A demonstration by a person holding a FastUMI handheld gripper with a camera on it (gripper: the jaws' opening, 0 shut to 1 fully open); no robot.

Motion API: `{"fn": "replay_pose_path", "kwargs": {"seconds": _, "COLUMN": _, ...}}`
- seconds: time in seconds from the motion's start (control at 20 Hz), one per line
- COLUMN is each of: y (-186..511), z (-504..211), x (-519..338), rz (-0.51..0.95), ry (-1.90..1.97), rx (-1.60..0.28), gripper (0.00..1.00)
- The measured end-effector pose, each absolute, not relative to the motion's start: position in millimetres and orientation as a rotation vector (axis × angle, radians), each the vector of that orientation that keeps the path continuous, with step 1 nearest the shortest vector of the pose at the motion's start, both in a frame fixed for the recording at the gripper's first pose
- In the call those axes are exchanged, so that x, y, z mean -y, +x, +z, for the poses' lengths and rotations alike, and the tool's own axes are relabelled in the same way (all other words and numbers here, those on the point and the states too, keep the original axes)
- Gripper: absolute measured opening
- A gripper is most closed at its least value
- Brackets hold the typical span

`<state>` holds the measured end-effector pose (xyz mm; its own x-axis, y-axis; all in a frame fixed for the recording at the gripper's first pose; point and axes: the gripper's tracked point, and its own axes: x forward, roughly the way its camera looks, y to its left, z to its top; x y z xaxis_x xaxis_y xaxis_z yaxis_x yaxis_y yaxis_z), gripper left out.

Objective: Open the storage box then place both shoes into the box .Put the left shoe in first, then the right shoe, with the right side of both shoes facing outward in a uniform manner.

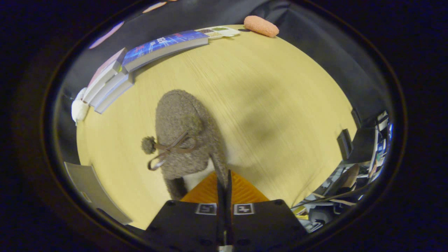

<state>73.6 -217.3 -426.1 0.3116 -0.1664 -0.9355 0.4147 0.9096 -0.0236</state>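
On the bench (266, 91), a fuzzy shoe (183, 134) hung just ahead of the hand-held gripper (224, 182), whose fingers pinched its rear edge, with stacked books (140, 66) beyond it to the left and a sponge (261, 26) at the far edge.

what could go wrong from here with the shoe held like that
1. The gripper pinches only the thin rim of the fuzzy brown shoe at its opening, so the shoe hangs from a small bite and may slip or swing.
2. The loose lace bow and pompom dangle off the side and could snag on something when the shoe goes in.
3. The stack of books lies beyond the shoe on the table; a wide swing might knock them.
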Motion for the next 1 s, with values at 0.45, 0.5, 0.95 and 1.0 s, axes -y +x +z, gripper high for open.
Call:
{"fn": "replay_pose_path", "kwargs": {"seconds": 0.45, "y": 65, "z": -402, "x": 208, "rz": -0.501, "ry": 0.020, "rx": -1.155, "gripper": 0.04}}
{"fn": "replay_pose_path", "kwargs": {"seconds": 0.5, "y": 61, "z": -394, "x": 206, "rz": -0.511, "ry": -0.022, "rx": -1.149, "gripper": 0.03}}
{"fn": "replay_pose_path", "kwargs": {"seconds": 0.95, "y": 20, "z": -277, "x": 161, "rz": -0.576, "ry": -0.384, "rx": -0.976, "gripper": 0.03}}
{"fn": "replay_pose_path", "kwargs": {"seconds": 1.0, "y": 19, "z": -259, "x": 149, "rz": -0.578, "ry": -0.404, "rx": -0.950, "gripper": 0.03}}
